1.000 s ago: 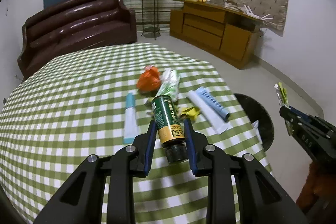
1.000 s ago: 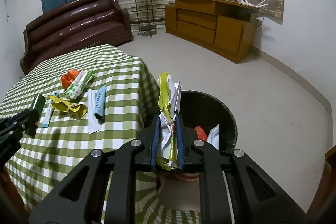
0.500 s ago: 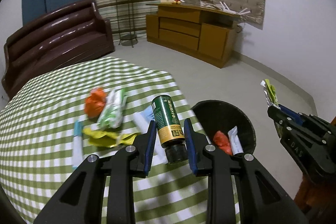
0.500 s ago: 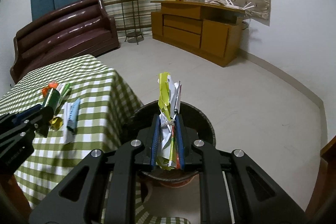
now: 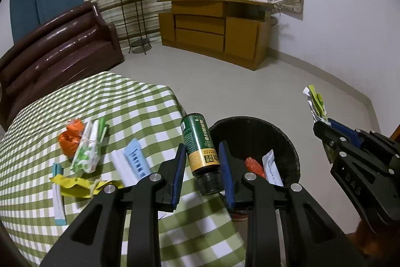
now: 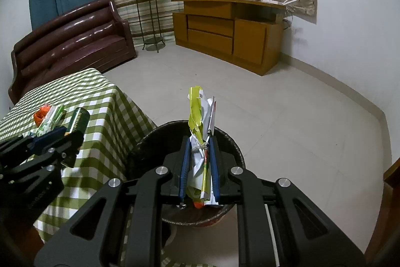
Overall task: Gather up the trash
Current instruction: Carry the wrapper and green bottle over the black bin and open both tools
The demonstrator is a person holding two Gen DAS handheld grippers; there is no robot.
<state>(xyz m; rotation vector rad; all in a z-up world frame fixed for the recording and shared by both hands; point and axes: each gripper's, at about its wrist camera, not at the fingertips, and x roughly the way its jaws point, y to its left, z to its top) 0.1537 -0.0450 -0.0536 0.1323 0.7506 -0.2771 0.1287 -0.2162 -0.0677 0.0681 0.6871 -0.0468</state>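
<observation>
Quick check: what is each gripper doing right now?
Left gripper: shut on the green bottle.
Right gripper: shut on crumpled wrappers.

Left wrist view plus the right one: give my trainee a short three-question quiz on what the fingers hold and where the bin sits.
1. True or false: the left gripper holds a green and gold bottle with its black cap toward the camera.
2. What is clamped in the right gripper? A) an orange bag B) crumpled yellow and white wrappers C) a blue tube
3. Fill in: the black bin stands on the floor beside the ____ tablecloth's corner.

Key
1. True.
2. B: the wrappers stick up between the fingers, over the bin.
3. Green checked; the tablecloth carries an orange bag and other litter.
</observation>
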